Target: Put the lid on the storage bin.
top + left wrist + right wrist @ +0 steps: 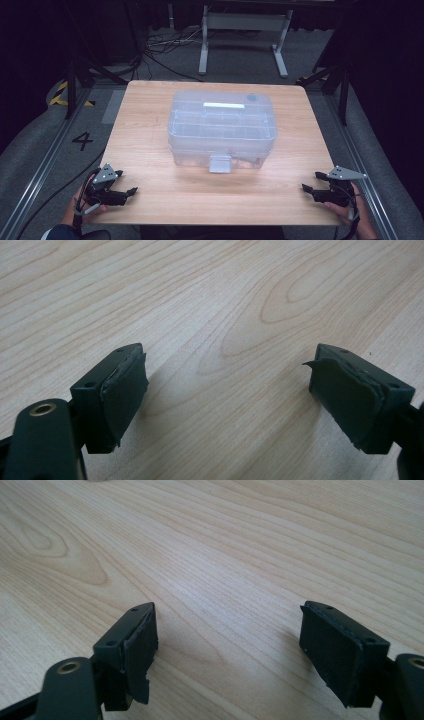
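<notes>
We've got the left gripper (126,182) low at the near left corner of the wooden table (150,110), jaws spread wide with only bare wood grain between them. Over at the near right corner the right gripper (311,182) sits the same way, jaws wide apart, nothing pinched. Between them, farther back at mid-table, stands the clear plastic box (222,127), lid down, well apart from both; its front latch (220,163) looks closed, though we can't be sure
</notes>
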`<state>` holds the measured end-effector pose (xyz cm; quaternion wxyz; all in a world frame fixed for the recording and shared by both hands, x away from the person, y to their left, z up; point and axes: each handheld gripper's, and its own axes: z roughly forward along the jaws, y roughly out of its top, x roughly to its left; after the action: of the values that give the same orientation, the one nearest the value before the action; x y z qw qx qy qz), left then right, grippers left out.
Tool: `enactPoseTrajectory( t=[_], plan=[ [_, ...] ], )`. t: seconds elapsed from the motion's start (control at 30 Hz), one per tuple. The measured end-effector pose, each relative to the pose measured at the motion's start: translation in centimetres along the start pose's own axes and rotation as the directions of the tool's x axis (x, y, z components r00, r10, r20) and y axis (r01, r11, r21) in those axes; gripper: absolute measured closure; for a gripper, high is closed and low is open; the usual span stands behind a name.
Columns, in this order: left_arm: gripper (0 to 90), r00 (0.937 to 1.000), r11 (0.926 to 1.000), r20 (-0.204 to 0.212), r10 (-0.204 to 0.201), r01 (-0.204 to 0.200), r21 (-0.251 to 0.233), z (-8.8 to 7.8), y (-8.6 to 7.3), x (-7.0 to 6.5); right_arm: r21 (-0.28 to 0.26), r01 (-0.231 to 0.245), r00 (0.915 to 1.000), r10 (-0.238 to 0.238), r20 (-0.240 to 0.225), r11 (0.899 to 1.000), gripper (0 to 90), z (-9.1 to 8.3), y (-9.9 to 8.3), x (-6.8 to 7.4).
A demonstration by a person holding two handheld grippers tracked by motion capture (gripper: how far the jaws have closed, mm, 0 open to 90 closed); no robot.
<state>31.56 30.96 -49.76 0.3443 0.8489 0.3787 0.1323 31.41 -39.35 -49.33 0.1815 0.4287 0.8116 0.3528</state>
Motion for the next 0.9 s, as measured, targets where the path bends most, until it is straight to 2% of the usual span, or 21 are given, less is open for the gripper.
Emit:
enactPoseTrajectory(
  t=[0.9],
  plan=[
    [14.6,0.9999,1.0,-0.007,-0.008,0.008,0.004,0.05,0.04,-0.07,0.001,-0.001,1.0,0.001,0.001,1.0,23.0,0.15,0.14,-0.01]
  ],
)
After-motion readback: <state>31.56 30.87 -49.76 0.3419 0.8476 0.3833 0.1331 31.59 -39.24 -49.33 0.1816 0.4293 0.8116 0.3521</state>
